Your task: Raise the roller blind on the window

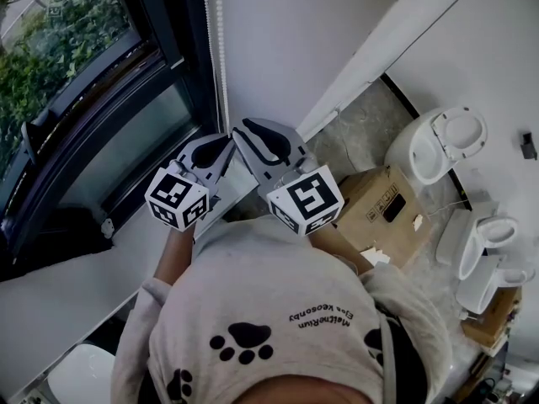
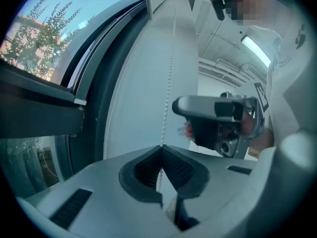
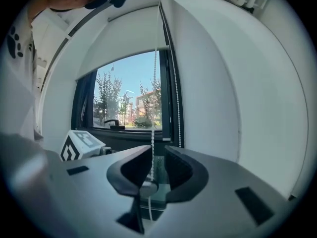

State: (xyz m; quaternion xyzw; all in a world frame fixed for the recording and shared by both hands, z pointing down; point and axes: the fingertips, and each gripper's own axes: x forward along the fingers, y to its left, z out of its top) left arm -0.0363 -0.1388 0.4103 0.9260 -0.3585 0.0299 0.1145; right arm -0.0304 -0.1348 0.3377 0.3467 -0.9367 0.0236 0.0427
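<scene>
Roller blind, partly raised, hangs above and beyond both hand-held grippers, over one window. Its bead chain, two strands, looks light, limp and probably slippery, so it is best pinched across the beads. Left hand-held gripper is clamped on one strand. The right hand-held gripper stands open, a strand running between its jaws.

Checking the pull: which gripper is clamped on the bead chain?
The left gripper: its jaws are closed on the bead chain. The right gripper has its jaws apart around it.
</scene>
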